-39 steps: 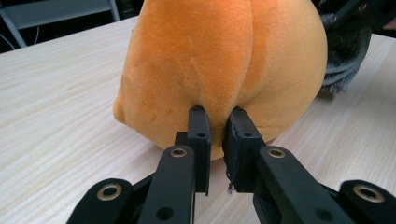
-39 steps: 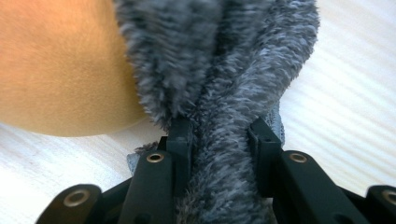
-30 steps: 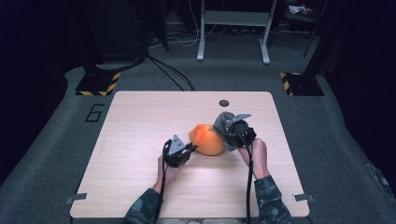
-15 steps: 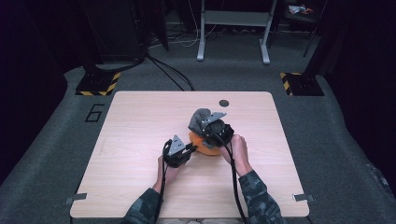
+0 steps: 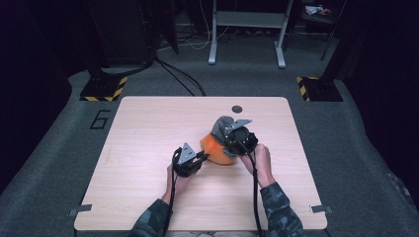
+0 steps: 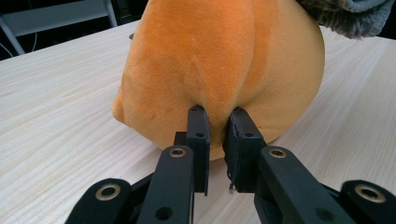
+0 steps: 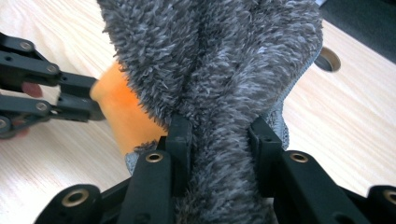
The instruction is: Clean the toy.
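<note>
A round orange plush cushion [image 5: 217, 150] lies near the middle of the pale wooden table [image 5: 148, 128]. The left gripper [image 6: 217, 135] is clamped on a fold of its orange fabric. The right gripper [image 7: 219, 140] pinches a shaggy grey fleece cloth [image 7: 219, 56] draped over the cushion's top.

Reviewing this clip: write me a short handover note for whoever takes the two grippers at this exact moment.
Left gripper: shut, pinching a fold of the orange plush, which rests on the table.
Right gripper: shut on the grey fleece cloth, which hangs over the plush's far side.
Place: both things sit right of the table's middle, touching each other.
Done: each thing is gripped and the cloth is brought onto the plush.
Left: probably draping or wrapping the cloth over the plush; how much is covered I cannot tell.
</note>
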Demonstrator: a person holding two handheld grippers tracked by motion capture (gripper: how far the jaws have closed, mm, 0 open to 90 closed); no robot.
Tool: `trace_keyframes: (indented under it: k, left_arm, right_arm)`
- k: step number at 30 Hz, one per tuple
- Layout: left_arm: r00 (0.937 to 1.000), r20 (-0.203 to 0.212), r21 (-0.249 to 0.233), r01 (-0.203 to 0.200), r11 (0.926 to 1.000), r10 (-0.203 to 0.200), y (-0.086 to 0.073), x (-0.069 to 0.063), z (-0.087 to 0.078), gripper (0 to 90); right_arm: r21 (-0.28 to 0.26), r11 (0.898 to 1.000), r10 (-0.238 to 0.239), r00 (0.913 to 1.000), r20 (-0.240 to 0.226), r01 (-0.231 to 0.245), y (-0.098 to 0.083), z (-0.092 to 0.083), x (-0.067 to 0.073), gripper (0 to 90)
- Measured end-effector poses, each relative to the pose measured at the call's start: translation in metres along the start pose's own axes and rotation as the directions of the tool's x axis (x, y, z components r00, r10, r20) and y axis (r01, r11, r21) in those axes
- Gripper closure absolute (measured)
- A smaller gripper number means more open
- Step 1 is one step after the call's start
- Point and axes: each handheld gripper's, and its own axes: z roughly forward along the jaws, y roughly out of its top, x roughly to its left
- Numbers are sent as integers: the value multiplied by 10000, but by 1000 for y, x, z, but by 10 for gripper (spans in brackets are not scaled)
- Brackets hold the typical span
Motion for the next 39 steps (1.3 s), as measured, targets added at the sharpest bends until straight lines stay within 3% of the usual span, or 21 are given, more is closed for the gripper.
trace_keyframes:
  k: [12, 19, 25, 26, 33, 37, 39]
  left_arm:
    - [10000, 33, 15, 56, 10000, -56, 0, -1, 0, 805]
    - [10000, 10, -4, 79, 10000, -79, 0, -1, 1, 805]
    - [10000, 3, 15, 75, 10000, -75, 0, 0, 1, 804]
    - [10000, 10, 25, 74, 10000, -74, 0, 0, 1, 805]
    - [10000, 21, 49, 70, 10000, -70, 0, 0, 0, 804]
    - [10000, -73, 85, -12, 10000, 13, 0, 1, 0, 802]
    - [9999, -96, 88, 33, 10000, -32, 0, 1, 0, 801]
  right_arm:
    - [660, 9934, 924, 9954, 238, -938, -25, 8, -18, 669]
    - [1073, 9873, 1135, 9926, 424, -1175, -36, 18, -26, 669]
    - [1479, 9777, 1428, 9885, 506, -1488, -45, 30, -33, 669]
    - [1680, 9713, 1618, 9854, 523, -1684, -46, 32, -32, 669]
    - [2192, 9560, 1861, 9807, 603, -1949, -52, 46, -37, 669]
    - [2163, 9590, 1720, 9826, 696, -1832, -51, 40, -38, 674]
    - [1908, 9671, 1559, 9846, 790, -1684, -49, 33, -38, 674]
